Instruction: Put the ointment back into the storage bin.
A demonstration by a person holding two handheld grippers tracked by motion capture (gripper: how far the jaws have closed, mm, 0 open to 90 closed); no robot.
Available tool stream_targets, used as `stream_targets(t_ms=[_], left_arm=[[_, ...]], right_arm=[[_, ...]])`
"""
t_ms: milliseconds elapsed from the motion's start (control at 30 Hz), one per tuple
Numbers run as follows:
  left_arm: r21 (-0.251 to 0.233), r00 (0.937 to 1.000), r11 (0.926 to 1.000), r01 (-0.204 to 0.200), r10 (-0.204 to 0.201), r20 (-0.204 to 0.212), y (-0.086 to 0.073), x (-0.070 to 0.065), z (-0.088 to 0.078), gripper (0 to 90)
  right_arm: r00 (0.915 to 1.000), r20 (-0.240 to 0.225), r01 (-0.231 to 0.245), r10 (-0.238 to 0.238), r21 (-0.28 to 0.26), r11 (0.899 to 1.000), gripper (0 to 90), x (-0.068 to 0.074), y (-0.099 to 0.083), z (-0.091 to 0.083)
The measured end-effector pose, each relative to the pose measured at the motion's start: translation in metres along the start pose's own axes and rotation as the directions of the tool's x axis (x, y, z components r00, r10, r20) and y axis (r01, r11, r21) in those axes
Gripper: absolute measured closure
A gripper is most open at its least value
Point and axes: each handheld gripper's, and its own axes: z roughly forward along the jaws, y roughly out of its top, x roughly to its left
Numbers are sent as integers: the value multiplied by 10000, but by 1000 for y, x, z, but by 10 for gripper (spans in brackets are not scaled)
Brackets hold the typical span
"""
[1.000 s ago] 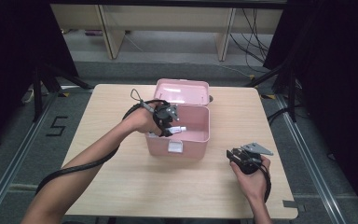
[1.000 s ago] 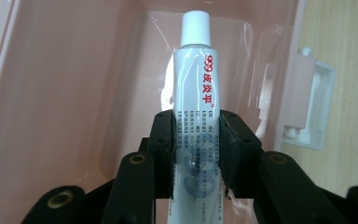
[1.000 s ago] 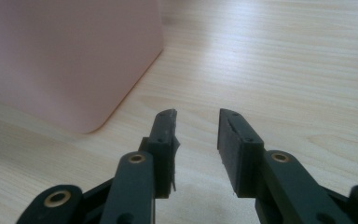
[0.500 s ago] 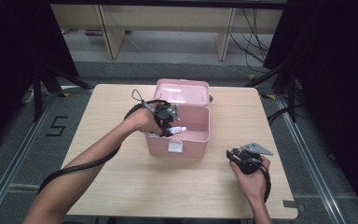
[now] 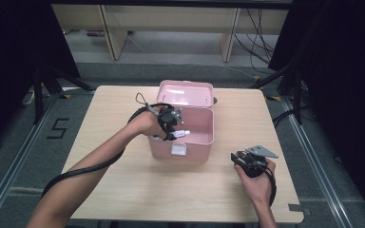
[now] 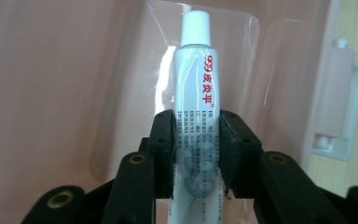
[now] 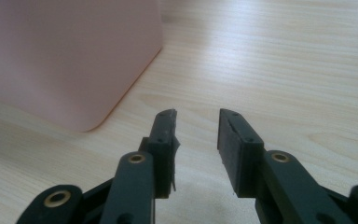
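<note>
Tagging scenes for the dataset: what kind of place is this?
Likely a lab data-collection station, not a home: a bare wooden table on a metal frame, black curtains at both sides, loose cables on the floor behind, a "5" taped on the floor.

Left tongs (image 5: 173,127): forearm stretched forward, jaws clamped, pointing right in the high view. Right tongs (image 5: 248,161): hand low near the body, jaws apart, nothing between.

White tube (image 6: 196,116) between gripper (image 6: 196,140) pads
</note>
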Motion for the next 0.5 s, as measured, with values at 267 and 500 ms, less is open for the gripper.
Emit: stream_targets(t_ms=[267,500], left_arm=[[70,9998,9998,184,-184,31,-2,2,2,680],[101,9996,9996,269,-270,76,-3,3,4,679]], right_arm=[[10000,-81,-37,37,30,10000,678,0,0,-1],[9993,-106,-364,366,190,9992,678,3,0,-2]])
